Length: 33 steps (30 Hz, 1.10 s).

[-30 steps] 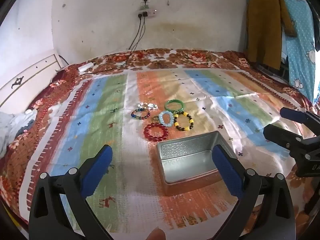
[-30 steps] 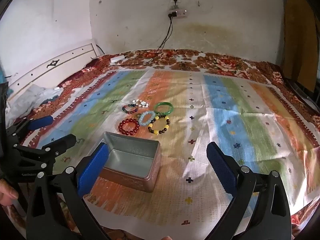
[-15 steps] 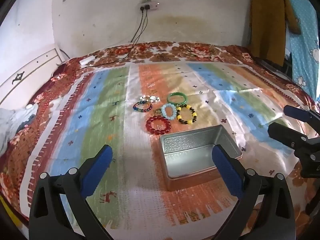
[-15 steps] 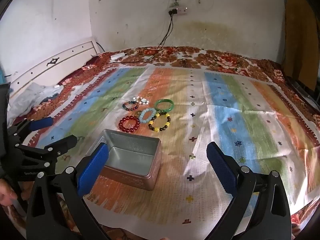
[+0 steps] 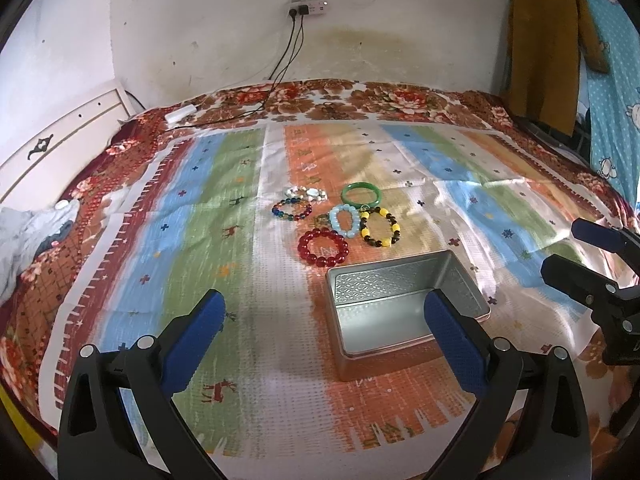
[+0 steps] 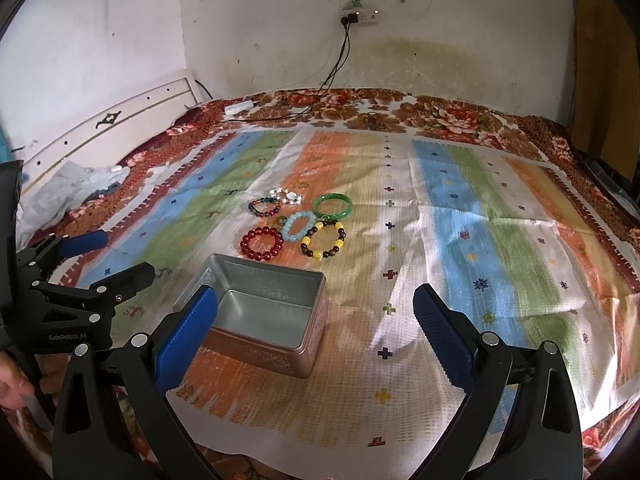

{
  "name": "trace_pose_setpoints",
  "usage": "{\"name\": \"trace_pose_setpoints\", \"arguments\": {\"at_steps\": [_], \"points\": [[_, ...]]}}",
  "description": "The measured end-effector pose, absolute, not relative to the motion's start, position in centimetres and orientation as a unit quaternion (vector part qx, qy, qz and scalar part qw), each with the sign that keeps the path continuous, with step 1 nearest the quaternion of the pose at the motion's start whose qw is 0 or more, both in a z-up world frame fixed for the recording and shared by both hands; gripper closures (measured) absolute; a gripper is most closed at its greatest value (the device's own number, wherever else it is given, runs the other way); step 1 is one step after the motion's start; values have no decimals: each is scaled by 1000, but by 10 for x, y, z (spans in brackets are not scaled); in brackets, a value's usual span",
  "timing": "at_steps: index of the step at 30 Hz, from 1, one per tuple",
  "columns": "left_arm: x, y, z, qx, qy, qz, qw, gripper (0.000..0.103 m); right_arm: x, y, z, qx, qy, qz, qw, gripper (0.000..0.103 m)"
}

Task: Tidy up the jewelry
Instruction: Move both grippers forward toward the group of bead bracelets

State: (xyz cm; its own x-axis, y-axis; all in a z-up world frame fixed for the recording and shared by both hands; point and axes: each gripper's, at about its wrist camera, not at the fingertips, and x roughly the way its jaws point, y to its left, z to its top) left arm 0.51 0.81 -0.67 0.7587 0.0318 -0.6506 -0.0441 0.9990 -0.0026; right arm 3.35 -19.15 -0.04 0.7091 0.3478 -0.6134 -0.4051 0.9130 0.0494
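Left gripper [image 5: 320,332] has edged forward over the bed [image 5: 120,240] in the last second, wide open and empty, so the tin [image 5: 404,308] and the bracelets sit nearer its fingers than before. Nothing has been picked up yet: the tin is empty, and the multicolour bracelet [image 5: 292,209], white one [image 5: 306,193], red one [image 5: 322,242], pale blue one [image 5: 344,221], green bangle [image 5: 361,196] and yellow-and-black one [image 5: 380,227] lie clustered just beyond it. Right gripper [image 6: 316,332] has advanced too, equally wide and empty, close behind the tin. This looks like the approach before the first pick.
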Motion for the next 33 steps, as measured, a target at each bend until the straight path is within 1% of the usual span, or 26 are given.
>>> {"name": "trace_pose_setpoints", "arguments": {"at_steps": [33], "points": [[11, 20, -14, -22, 365, 33, 930, 6, 37, -185, 0, -54, 329, 208, 920, 4]]}}
